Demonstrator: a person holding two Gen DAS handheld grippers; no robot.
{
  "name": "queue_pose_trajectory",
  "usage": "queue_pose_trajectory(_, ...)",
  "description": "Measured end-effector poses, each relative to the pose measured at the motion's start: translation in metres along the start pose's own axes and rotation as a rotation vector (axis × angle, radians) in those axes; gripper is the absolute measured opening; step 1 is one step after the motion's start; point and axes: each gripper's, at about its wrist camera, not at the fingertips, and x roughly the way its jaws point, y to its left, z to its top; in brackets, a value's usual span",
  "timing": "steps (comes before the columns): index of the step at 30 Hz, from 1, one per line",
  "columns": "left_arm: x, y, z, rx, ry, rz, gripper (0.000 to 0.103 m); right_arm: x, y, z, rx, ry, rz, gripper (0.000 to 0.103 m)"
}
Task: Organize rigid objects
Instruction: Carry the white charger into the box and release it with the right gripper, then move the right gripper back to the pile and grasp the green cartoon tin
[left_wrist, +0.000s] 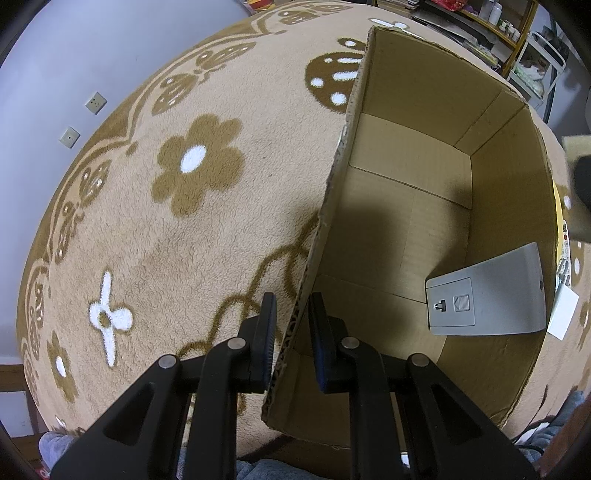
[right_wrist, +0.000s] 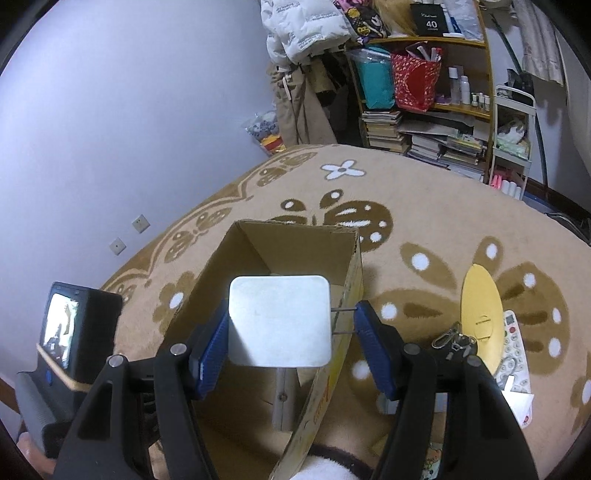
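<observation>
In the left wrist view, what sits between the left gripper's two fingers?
The cardboard box's near side wall stands edge-on between the left gripper's fingers, one outside over the rug, one inside.

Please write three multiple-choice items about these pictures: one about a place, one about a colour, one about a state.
1. Where does the grey device lie? A) in the cardboard box B) on the carpet C) on a chair
2. What colour is the disc on the carpet? A) red B) yellow C) green
3. The right gripper is A) open, empty B) shut on the white adapter C) out of view

1 A: it rests on the box floor. 2 B: plainly yellow. 3 B: its fingers clamp it.
</observation>
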Motion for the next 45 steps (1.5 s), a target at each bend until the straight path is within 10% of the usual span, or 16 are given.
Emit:
queue_pose_trajectory(35, 0.001, 0.0, 0.002, -0.003, -0.006, 0.008, 0.017, 0.031, 0.026, 0.0, -0.064, -0.004, -0.059, 0.072)
queue_pose_trajectory(45, -0.001, 0.003, 0.003, -0.008, -0.008, -0.006, 0.017, 0.012, 0.017, 0.007, -0.036, 0.03, -0.099, 0.091)
